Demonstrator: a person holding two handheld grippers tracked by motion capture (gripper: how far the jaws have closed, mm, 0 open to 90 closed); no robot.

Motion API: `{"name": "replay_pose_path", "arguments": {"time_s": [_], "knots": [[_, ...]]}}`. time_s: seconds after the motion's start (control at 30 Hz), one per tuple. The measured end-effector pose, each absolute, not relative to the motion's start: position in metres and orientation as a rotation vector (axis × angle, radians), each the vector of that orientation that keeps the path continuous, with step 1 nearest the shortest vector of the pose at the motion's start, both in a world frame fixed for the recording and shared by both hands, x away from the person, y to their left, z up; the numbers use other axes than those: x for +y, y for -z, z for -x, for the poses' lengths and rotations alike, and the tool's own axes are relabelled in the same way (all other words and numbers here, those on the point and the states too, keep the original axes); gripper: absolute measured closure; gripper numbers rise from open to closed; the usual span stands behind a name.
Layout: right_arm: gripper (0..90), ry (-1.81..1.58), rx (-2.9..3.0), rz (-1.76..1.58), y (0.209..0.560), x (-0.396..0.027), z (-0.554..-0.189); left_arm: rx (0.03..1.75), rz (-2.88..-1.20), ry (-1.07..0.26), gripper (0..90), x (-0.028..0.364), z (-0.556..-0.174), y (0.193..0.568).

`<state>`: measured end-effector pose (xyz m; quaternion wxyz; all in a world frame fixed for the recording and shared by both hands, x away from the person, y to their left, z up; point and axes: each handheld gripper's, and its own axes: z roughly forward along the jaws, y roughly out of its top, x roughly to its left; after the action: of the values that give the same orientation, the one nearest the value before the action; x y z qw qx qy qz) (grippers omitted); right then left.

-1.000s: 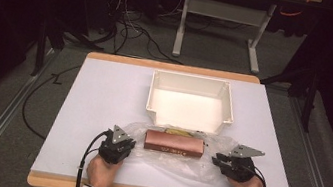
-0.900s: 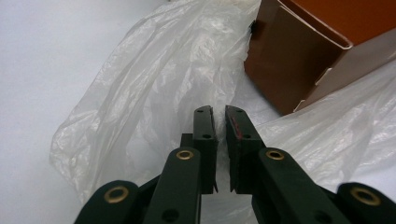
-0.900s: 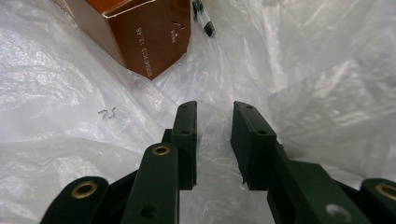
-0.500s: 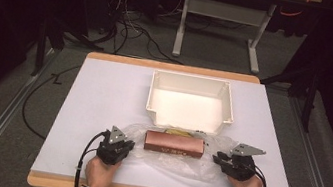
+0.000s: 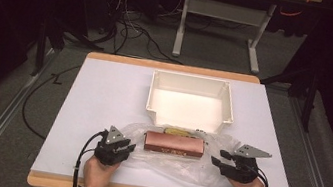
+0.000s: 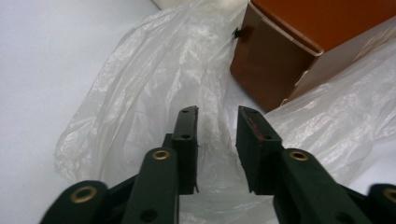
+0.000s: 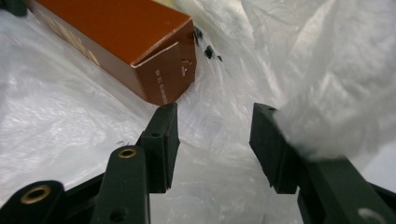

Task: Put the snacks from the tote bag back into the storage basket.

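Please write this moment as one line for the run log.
left gripper: open, at plastic bag left edge | right gripper: open, at bag right edge | brown box: lying on bag | white bin: behind box

High view: overhead, far, facing forward-down on bench (image 5: 103,93). Gripper views: close, low, looking along own jaws. All three share brown box (image 5: 174,144) (image 6: 280,60) (image 7: 116,42) on plastic bag (image 5: 178,168) (image 6: 154,84) (image 7: 56,126), frame centre.

Dark room, grey floor (image 5: 9,114); white-topped table (image 5: 103,93) with wood edge; cables (image 5: 128,32) and what looks like a desk frame (image 5: 220,31) behind.
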<state>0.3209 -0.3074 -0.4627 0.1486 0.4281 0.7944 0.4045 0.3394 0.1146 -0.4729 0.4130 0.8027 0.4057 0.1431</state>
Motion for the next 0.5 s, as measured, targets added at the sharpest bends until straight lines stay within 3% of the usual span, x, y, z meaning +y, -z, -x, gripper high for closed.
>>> {"name": "replay_pose_path", "arguments": {"time_s": [0.17, 0.5], "knots": [[49.1, -1.239, 2.275, -1.264, 0.453, -0.313, -0.318, 0.997, -2.016, -0.374, 53.7, 0.114, -0.336, 0.455], [45.3, -1.294, 2.227, -1.149, 0.431, -0.315, -0.310, 1.003, -1.890, -0.416, 45.4, 0.115, -0.352, 0.442]]}}
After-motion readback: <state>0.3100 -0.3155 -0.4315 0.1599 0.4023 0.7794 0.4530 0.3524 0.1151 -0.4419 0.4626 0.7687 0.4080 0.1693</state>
